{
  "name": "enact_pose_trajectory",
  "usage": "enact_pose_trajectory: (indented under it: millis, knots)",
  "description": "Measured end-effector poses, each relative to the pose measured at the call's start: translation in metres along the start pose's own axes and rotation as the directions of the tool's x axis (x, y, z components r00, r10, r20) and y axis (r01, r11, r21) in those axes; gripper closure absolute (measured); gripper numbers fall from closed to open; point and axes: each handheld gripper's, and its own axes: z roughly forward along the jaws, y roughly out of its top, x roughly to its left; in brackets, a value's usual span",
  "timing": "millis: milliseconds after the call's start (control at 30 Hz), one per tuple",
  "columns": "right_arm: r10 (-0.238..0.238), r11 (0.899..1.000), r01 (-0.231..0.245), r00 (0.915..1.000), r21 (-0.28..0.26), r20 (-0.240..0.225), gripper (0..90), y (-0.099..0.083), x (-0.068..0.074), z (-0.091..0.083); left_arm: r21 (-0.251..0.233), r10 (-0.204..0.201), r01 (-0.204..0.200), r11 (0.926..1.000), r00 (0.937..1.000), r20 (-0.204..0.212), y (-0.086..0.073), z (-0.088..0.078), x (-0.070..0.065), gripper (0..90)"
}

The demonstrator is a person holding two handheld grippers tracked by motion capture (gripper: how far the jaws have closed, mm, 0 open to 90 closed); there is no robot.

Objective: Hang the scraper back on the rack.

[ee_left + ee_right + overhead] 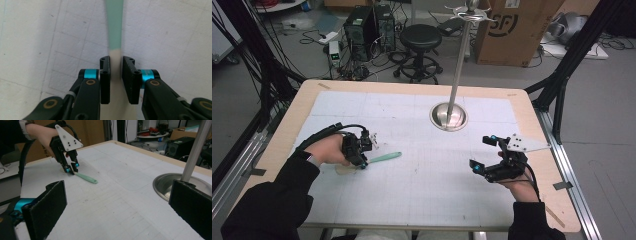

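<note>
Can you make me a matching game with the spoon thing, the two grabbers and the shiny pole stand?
Things:
1. spatula handle
2. left gripper
3. right gripper
4. metal stand base

States:
A. open, nothing between its fingers
B. mint green
C. round and silver
D. fingers close around the spatula's beige end

Pairs: 1-B, 2-D, 3-A, 4-C

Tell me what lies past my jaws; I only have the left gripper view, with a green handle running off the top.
Observer: The spatula lies flat, and its green handle ends free, pointing toward the middle of the table.
Operator: Report the other gripper.
Observer: The right gripper is over the table's right side, jaws wide open, nothing between them.
Operator: Name any obstacle.
Observer: A metal stand rises from a round base at the far middle, well apart from the spatula.
</note>
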Motion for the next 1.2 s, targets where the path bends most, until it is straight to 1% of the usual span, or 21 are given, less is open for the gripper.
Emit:
enact_pose_trajectory:
  millis: [33,133,200,367,467,567,700,733,767,833,900,933,967,1000,1033,1067,1100,1133,1167,1200]
  knots:
    - [-0.001,1.000,0.001,1.0000,0.000,0.000,0.6,0.000,0.000,0.000,0.002,-0.006,0.006,1.0000,1.0000,0.001,0.000,0.000,0.000,79.6]
    - [-0.007,1.000,0.007,1.0000,0.000,0.000,0.6,0.000,0.001,0.000,0.001,-0.008,0.008,1.0000,1.0000,0.005,0.000,0.000,0.001,80.1]
    - [-0.006,1.000,0.006,1.0000,0.001,0.000,0.6,0.000,0.001,0.000,-0.009,0.011,-0.011,0.9999,0.9999,0.005,-0.001,0.000,0.000,80.4]
    - [-0.001,1.000,0.001,1.0000,0.002,0.001,0.6,-0.001,0.000,-0.001,-0.032,0.013,-0.013,0.9994,0.9999,0.000,-0.004,-0.002,0.000,80.5]
    - [0.001,1.000,-0.001,1.0000,0.003,0.005,0.6,-0.002,-0.001,-0.001,-0.077,-0.006,0.006,0.9971,1.0000,0.000,-0.008,-0.006,0.002,80.5]
    - [0.000,1.000,-0.001,1.0000,0.001,0.008,0.6,-0.002,-0.001,-0.002,-0.140,-0.032,0.033,0.9896,0.9994,0.010,-0.012,-0.014,0.002,80.6]
    - [0.000,1.000,0.000,1.0000,0.003,0.007,0.6,-0.002,0.000,-0.002,-0.241,-0.059,0.063,0.9685,0.9980,0.024,-0.018,-0.026,0.001,80.6]
    - [0.000,1.000,0.000,1.0000,0.004,0.006,0.6,-0.002,0.000,-0.001,-0.266,-0.069,0.075,0.9610,0.9971,0.032,-0.019,-0.029,0.000,80.5]
    - [-0.001,1.000,0.001,1.0000,0.003,0.006,0.6,-0.002,0.000,-0.001,-0.289,-0.073,0.079,0.9541,0.9968,0.032,-0.020,-0.031,0.000,80.5]
    - [-0.003,1.000,0.003,1.0000,0.008,0.005,0.6,-0.002,0.000,0.000,-0.336,-0.084,0.096,0.9369,0.9952,0.050,-0.021,-0.034,-0.002,80.5]
    - [-0.001,1.000,0.001,1.0000,0.010,0.005,0.6,-0.002,0.000,0.000,-0.373,-0.084,0.101,0.9224,0.9946,0.060,-0.021,-0.037,-0.004,80.5]
    - [0.001,1.000,-0.001,1.0000,0.010,0.007,0.6,-0.002,0.000,0.000,-0.379,-0.082,0.099,0.9200,0.9948,0.060,-0.021,-0.038,-0.005,80.5]
    - [0.004,1.000,-0.004,1.0000,0.010,0.006,0.6,-0.002,0.000,0.000,-0.392,-0.078,0.092,0.9152,0.9956,0.053,-0.021,-0.038,-0.006,80.4]
    - [0.002,1.000,-0.003,1.0000,0.007,0.007,0.6,-0.002,0.000,0.000,-0.406,-0.078,0.093,0.9094,0.9956,0.052,-0.021,-0.038,-0.006,80.5]
    - [-0.004,1.000,0.004,1.0000,0.004,0.009,0.6,-0.002,-0.001,0.000,-0.420,-0.088,0.100,0.9019,0.9949,0.050,-0.021,-0.039,-0.006,80.5]
    - [-0.001,1.000,0.001,1.0000,0.005,0.009,0.6,-0.002,-0.001,-0.001,-0.440,-0.094,0.106,0.8917,0.9943,0.049,-0.021,-0.039,-0.006,80.4]
    - [-0.002,1.000,0.002,1.0000,0.004,0.008,0.6,-0.002,-0.001,-0.001,-0.465,-0.106,0.119,0.8772,0.9929,0.054,-0.021,-0.040,-0.006,80.5]
    - [-0.001,1.000,0.001,1.0000,0.003,0.008,0.6,-0.002,-0.001,-0.001,-0.486,-0.119,0.131,0.8643,0.9913,0.056,-0.021,-0.040,-0.006,80.5]
    - [-0.001,1.000,0.001,1.0000,0.003,0.007,0.6,-0.002,-0.001,-0.001,-0.499,-0.125,0.134,0.8562,0.9909,0.051,-0.020,-0.041,-0.005,80.5]
    - [0.000,1.000,0.000,1.0000,0.003,0.006,0.6,-0.002,0.000,-0.001,-0.520,-0.139,0.144,0.8420,0.9891,0.050,-0.020,-0.041,-0.005,80.5]
